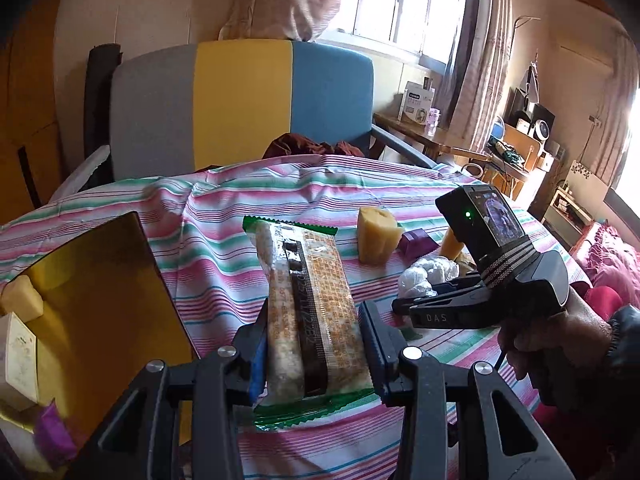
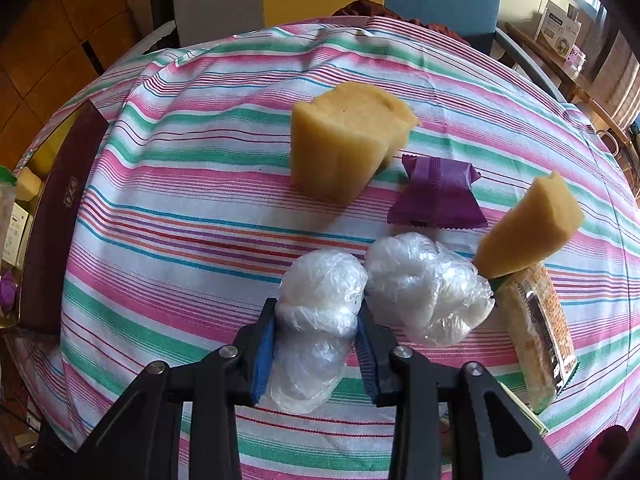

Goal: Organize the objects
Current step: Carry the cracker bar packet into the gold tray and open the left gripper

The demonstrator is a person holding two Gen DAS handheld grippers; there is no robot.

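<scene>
The left gripper (image 1: 314, 354) is clamped on a long snack pack (image 1: 308, 308), held up above the striped bench (image 1: 208, 216). The right gripper (image 2: 316, 344) is clamped on a white plastic ball (image 2: 320, 300), just beside another white ball (image 2: 424, 284), near the big yellow sponge (image 2: 344, 136).

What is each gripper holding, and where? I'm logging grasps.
Left gripper: snack bar packet, gripped across its near end. Right gripper: plastic-wrapped ball, pinched at its sides.
</scene>
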